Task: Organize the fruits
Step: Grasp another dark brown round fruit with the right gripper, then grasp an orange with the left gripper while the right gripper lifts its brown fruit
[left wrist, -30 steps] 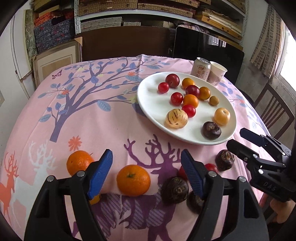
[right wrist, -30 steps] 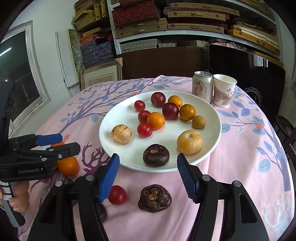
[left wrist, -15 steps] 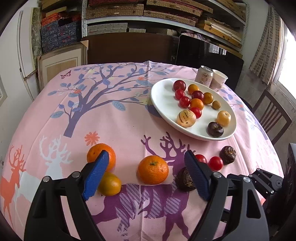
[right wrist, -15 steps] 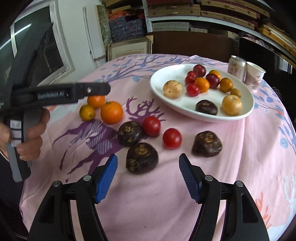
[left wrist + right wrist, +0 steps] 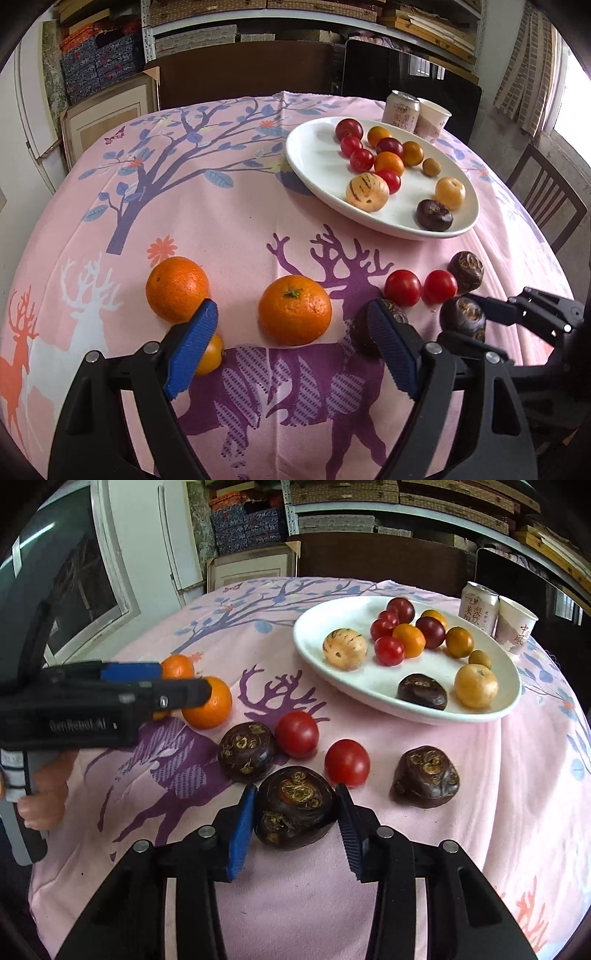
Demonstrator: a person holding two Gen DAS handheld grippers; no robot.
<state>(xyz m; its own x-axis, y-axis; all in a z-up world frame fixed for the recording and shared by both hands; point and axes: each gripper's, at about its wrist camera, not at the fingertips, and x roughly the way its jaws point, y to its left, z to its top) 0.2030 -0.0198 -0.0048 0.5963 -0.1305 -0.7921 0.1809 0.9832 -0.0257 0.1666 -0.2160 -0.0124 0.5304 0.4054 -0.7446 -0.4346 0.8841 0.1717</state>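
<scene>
A white plate [image 5: 317,162] [image 5: 354,686] holds several fruits at the far right of the pink tablecloth. On the cloth lie two oranges [image 5: 294,309] [image 5: 177,288], a small orange [image 5: 210,354], two red tomatoes [image 5: 296,734] [image 5: 347,762] and three dark water chestnuts. My right gripper [image 5: 295,812] has its blue pads touching both sides of the nearest dark chestnut [image 5: 295,808], which rests on the cloth. My left gripper [image 5: 291,347] is open, just in front of the middle orange. The right gripper also shows in the left wrist view [image 5: 465,314].
A drink can [image 5: 478,607] and a paper cup [image 5: 515,626] stand behind the plate. Another chestnut [image 5: 246,751] and one further right [image 5: 426,777] lie close to the held one. A wooden chair [image 5: 546,199] stands at the right; shelves fill the back.
My right gripper has moved down and forward over the nearest dark chestnut and closed on it. My left gripper has shifted closer to the oranges, still open.
</scene>
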